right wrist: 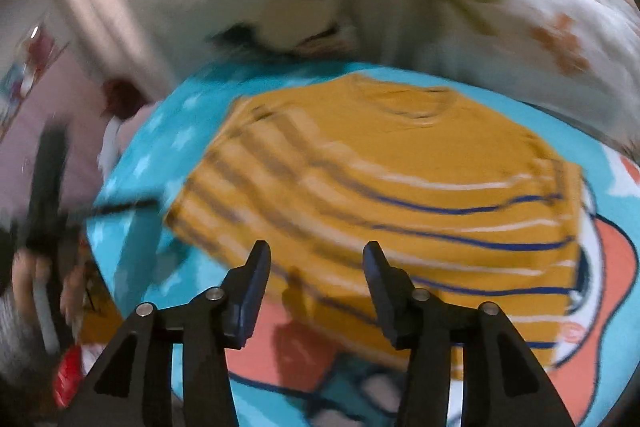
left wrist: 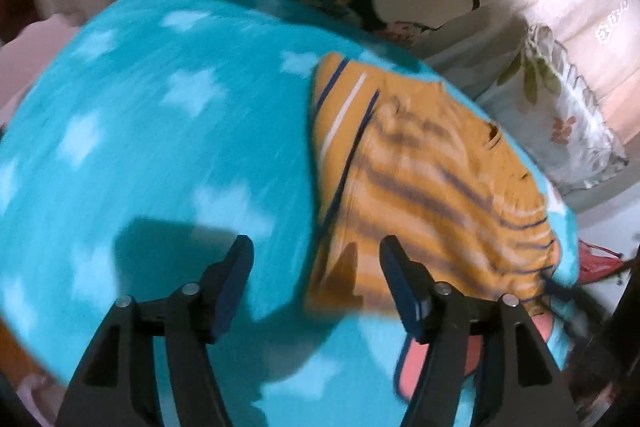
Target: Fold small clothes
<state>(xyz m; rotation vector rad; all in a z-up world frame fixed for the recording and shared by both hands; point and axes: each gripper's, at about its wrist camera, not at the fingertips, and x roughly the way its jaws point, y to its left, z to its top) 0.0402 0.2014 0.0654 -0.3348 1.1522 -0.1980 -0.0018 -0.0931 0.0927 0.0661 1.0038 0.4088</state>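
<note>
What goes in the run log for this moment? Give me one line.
left gripper: jaws open, empty | right gripper: jaws open, empty | striped shirt: lying on blue blanket, ungrasped | views motion-blurred

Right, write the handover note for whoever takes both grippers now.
Left gripper: open, empty, above the turquoise star blanket, near the shirt's left edge.
Right gripper: open, empty, over the shirt's near hem.
Mustard striped shirt: on the blanket, neckline away from you, sides apparently folded in; the blur hides details.
Pillows lie beyond it.
Left: probably fold hem to neckline, then tidy.
</note>
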